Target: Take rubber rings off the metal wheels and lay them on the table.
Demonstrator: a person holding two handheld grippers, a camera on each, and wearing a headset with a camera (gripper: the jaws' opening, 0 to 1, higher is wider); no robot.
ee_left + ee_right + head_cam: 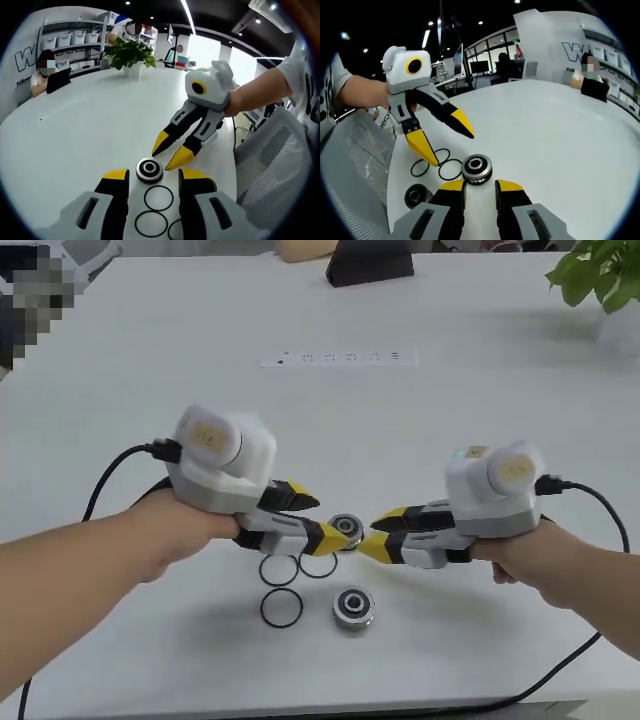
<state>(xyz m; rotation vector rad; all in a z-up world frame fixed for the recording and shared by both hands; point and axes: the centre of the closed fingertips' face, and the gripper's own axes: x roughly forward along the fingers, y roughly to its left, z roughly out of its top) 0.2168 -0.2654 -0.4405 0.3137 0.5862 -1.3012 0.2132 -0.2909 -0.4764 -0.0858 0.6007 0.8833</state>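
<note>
Two metal wheels on the table (pixel 480 390). The centre wheel (pixel 345 527) sits mid-frame in the head view, between the facing tips of the left gripper (pixel 320 520) and right gripper (pixel 378 535), clamped by neither. Both sets of jaws are spread apart, holding nothing. In each gripper view it lies just past that gripper's own tips, in line with the gap. The second wheel (pixel 352 606) is below it, lower centre. Three loose rubber rings (pixel 281 608) lie flat left of the wheels, under the left gripper's jaws.
</note>
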